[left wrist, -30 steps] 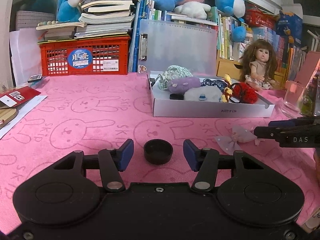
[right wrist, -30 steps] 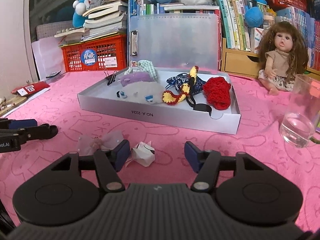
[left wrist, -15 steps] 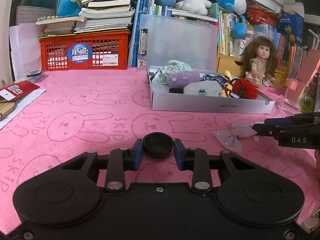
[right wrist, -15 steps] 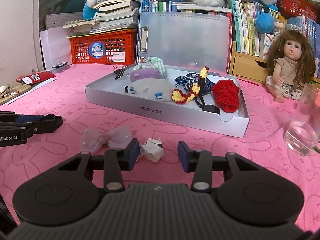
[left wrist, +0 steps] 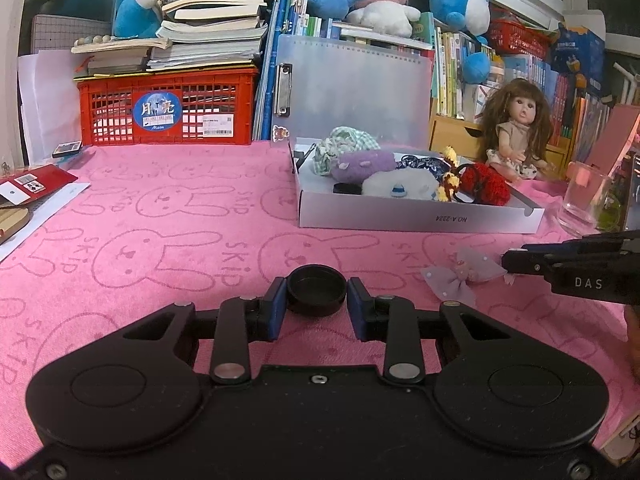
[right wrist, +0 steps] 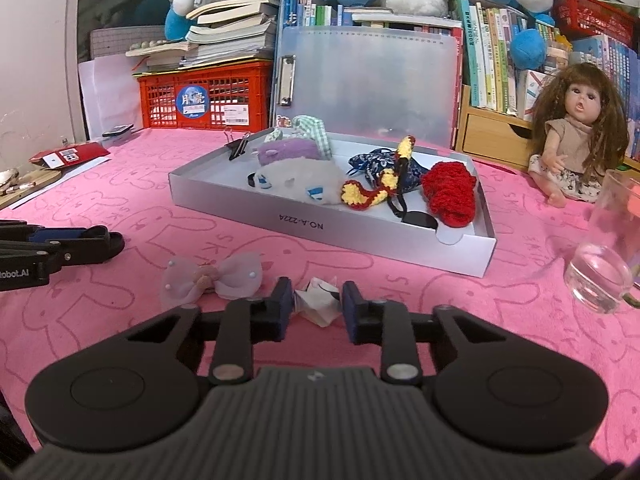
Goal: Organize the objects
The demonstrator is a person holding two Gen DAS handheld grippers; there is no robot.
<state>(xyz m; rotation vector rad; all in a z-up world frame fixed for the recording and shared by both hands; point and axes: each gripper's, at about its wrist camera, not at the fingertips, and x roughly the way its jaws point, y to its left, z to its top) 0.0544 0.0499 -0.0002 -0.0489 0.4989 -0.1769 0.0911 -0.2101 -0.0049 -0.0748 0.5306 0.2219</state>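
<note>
My left gripper is shut on a round black cap just above the pink cloth. My right gripper is shut on a small white folded paper piece at cloth level. A pale pink bow lies just left of the right gripper and also shows in the left wrist view. The open white box holds soft toys, a red knit piece and a dark pouch; it also shows in the left wrist view.
A glass stands right of the box. A doll sits behind it. A red crate with books on top stands at the back left. A red card and papers lie at the far left.
Both grippers have closed: the left on the black cap, the right on the white paper piece. Both have edged forward a little.
</note>
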